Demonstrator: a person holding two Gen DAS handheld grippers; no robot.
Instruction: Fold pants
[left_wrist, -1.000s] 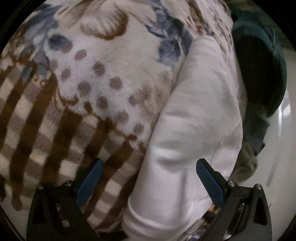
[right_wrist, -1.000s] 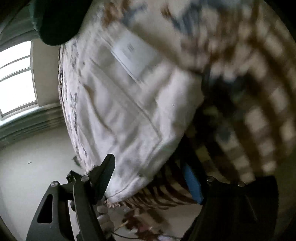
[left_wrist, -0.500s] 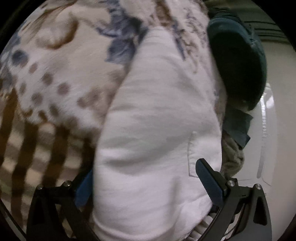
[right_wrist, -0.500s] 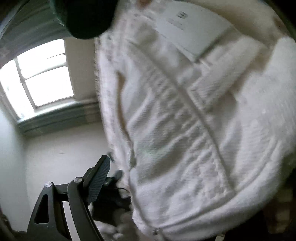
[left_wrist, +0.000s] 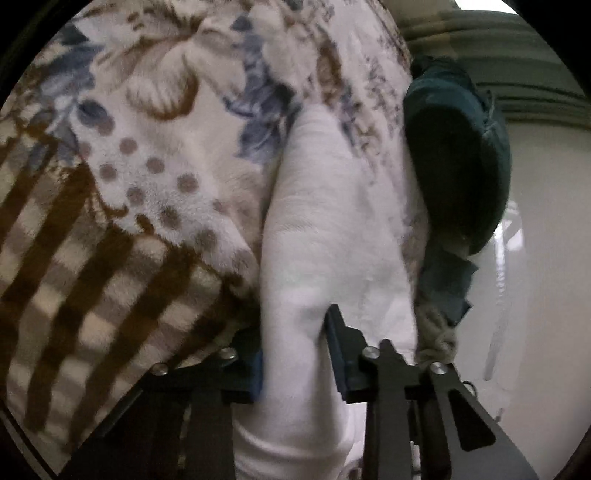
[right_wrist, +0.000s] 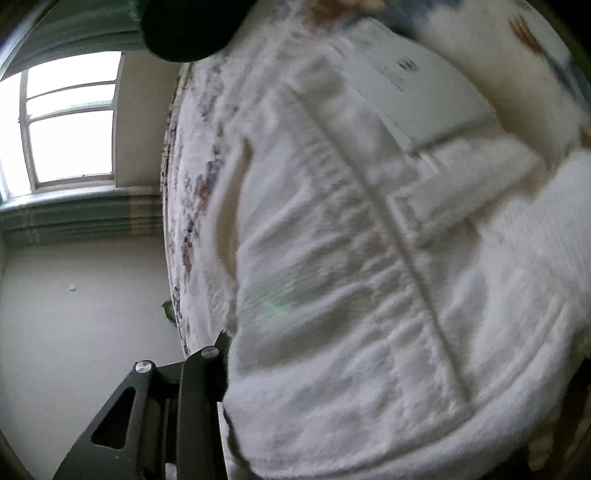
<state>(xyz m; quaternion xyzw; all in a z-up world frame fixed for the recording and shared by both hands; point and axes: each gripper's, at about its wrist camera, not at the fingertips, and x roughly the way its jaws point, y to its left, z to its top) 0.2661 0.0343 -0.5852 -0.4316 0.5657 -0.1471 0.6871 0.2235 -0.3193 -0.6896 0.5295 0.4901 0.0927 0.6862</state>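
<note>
Patterned blanket (left_wrist: 155, 192) underneath, my left gripper (left_wrist: 295, 354) is clamped on a bunched fold of the white pants (left_wrist: 325, 229), right gripper's (right_wrist: 207, 369) closure I can't tell, so folding looks mid-way, final fold left.

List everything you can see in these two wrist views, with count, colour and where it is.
pants: one pair, white, lying on the blanket; a fold is pinched in the left tongs, and the waistband end fills the right wrist view
label: one, white with dark print, on the pants near the top of the right wrist view
blanket: one, fleece, cream with blue and brown flowers, dots and brown checks, under the pants
dark green cloth: one bundle, at the blanket's far edge
window: one, bright, upper left of the right wrist view
left tongs: black with blue pads, shut on the pants
right tongs: black, one finger visible at the pants' edge, the other hidden
</note>
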